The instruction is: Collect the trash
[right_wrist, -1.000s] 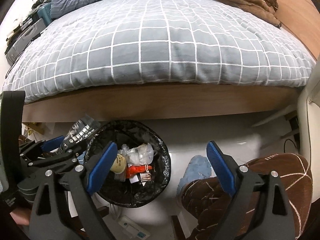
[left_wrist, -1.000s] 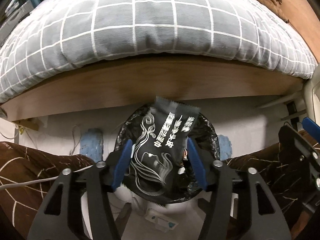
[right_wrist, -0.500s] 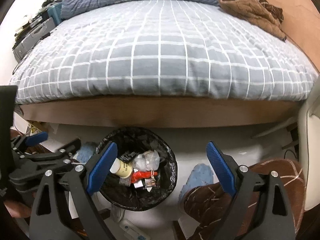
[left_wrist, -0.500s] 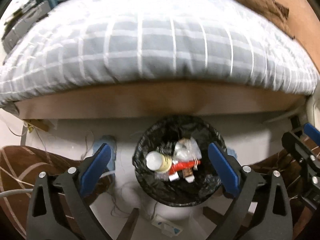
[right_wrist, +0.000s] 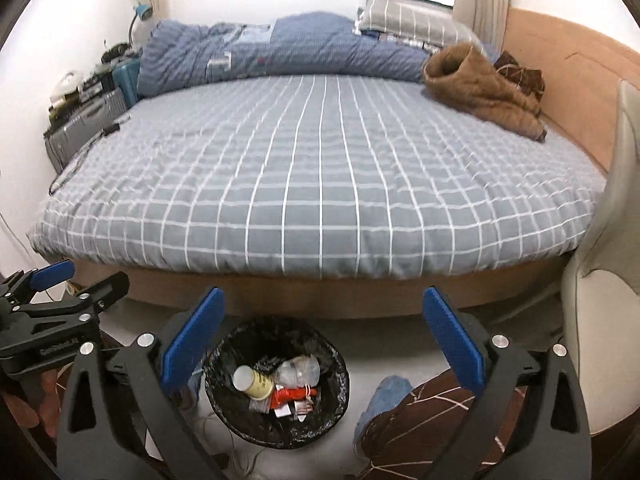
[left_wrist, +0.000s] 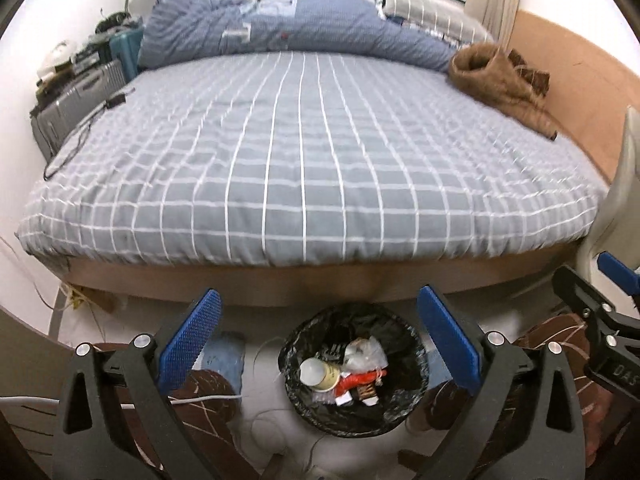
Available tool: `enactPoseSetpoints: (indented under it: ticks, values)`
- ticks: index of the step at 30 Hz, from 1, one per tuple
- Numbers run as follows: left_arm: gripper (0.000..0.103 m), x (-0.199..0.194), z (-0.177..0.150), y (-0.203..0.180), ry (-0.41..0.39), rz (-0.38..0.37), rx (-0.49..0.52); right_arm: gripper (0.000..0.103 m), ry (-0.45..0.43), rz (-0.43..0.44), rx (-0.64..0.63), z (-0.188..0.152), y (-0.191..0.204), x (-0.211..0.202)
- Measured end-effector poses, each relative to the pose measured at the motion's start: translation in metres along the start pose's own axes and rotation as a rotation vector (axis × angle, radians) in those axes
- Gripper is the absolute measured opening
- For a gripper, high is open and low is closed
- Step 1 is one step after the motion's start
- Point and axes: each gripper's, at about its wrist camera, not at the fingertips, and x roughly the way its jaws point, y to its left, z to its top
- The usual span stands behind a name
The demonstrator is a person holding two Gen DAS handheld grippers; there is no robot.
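Trash [left_wrist: 344, 376] is sitting in the bin [left_wrist: 416, 364] by the bed [left_wrist: 304, 152]. Both grippers, left [left_wrist: 320, 344] and right [right_wrist: 324, 344], are hanging wide open, fingers holding nothing, right one's just been widening. Bin's looking fullish, so later drops risk bouncing out.

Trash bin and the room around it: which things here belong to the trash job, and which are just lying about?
Job:
- trash bin, black liner
- paper cup, clear plastic and red wrapper inside it
- left gripper and right gripper, both open, empty

Lying about:
- checked bedspread
- blue duvet
- brown garment
- suitcases
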Motion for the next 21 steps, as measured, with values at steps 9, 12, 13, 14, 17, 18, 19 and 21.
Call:
enactPoseSetpoints:
  ticks: [9, 12, 13, 14, 17, 18, 19, 21]
  values:
    - [0.097, -0.037, -0.005, -0.008, -0.062, -0.018, 0.021, 0.095, -0.067, 0.019, -0.005, 0.000, 0.003, -0.040]
    - [0.097, -0.040, -0.007, -0.008, -0.066, -0.018, 0.019, 0.095, -0.074, 0.018, -0.006, 0.000, 0.004, -0.044]
    - [0.097, -0.041, -0.007, -0.008, -0.068, -0.020, 0.019, 0.095, -0.074, 0.018, -0.008, 0.000, 0.004, -0.045]
    - [0.097, -0.041, -0.007, -0.008, -0.071, -0.019, 0.018, 0.095, -0.075, 0.018, -0.010, 0.000, 0.004, -0.045]
    - [0.097, -0.041, -0.007, -0.007, -0.070, -0.014, 0.017, 0.095, -0.076, 0.015, -0.012, 0.000, 0.005, -0.045]
    - [0.097, -0.041, -0.007, -0.007, -0.070, -0.013, 0.017, 0.095, -0.076, 0.014, -0.011, 0.000, 0.005, -0.045]
    - [0.097, -0.042, -0.007, -0.007, -0.071, -0.014, 0.017, 0.095, -0.076, 0.014, -0.011, 0.000, 0.006, -0.045]
    - [0.097, -0.042, -0.007, -0.007, -0.073, -0.013, 0.019, 0.095, -0.076, 0.013, -0.009, 0.000, 0.006, -0.045]
